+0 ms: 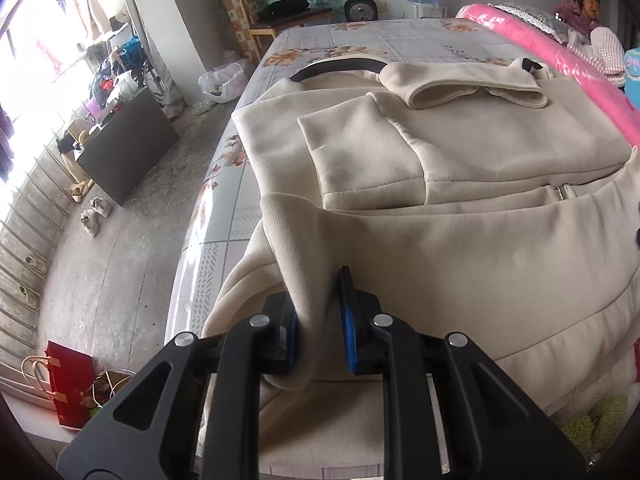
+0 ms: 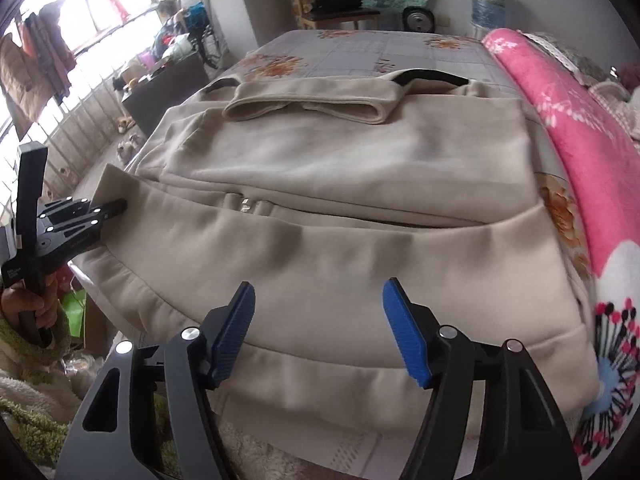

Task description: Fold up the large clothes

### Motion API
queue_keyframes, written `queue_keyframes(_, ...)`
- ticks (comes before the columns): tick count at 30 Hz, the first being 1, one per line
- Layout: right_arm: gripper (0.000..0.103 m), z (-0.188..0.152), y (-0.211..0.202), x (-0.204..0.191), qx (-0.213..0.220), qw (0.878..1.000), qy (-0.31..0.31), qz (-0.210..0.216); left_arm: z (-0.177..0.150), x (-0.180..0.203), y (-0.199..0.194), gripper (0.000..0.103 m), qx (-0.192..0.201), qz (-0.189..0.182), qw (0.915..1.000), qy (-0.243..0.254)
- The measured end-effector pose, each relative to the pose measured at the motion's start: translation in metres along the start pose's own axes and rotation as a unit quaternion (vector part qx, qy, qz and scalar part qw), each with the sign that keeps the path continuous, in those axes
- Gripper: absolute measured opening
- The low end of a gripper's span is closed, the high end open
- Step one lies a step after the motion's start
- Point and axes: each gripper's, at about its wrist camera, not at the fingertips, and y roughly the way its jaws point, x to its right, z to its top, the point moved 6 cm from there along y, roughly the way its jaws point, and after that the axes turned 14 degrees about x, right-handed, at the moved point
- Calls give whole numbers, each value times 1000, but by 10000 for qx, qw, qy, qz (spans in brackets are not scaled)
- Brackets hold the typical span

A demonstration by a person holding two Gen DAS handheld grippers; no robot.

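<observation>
You have a large cream jacket (image 1: 460,152) of soft, fleecy knit spread across the bed (image 1: 360,36), which is covered in a smooth, glossy sheet printed with grey checks and orange flowers. The garment lies partly folded: its sleeve cuffs (image 2: 308,110) rest side by side near the far edge as rounded tubes, a black band (image 1: 340,67) curves along that edge, and a small metal zipper pull (image 2: 246,204) shows at the middle seam. Your left gripper (image 1: 320,316) has its blue ribbed pads pinched narrowly on a gathered fold of the ribbed hem at the near left corner of the jacket, the cloth bunching up between them. From the right wrist view the same tool appears side-on at the left edge of the garment, with your hand (image 2: 24,304) around its black handle and a shaggy green-and-white sleeve (image 2: 24,360) below. Your right gripper (image 2: 320,320) hangs over the near hem with its blue ridged pads standing fairly wide apart and nothing between them; the fabric lies flat beneath. A thick pink floral blanket (image 2: 580,128) runs along the right side of the bed.
</observation>
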Motion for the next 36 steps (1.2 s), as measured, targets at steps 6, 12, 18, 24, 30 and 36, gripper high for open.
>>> queue_keyframes(6,47,10,-35,81,428,9934,811,-697,0,1,3,17,-56,22,10000,-13)
queue_keyframes(12,38,28,-26,119,524,9896,1037,-854,1,6,4,17,-52,160,9998,91)
queue_keyframes(18,37,22,1,121,165,9924,1002,-693,1,4,4,17,-95,169,9998,-9)
queue_keyframes(24,37,5,-5,115,-70,9935,904,-689,2,5,6,17,-138,164,9998,52)
queue_keyframes(30,36,13,8,110,-174,9948,653,-767,2,6,7,17,-157,193,9997,82)
queue_keyframes(36,27,15,18,99,-345,9913,-83,-1265,2,6,7,17,-195,204,9996,11)
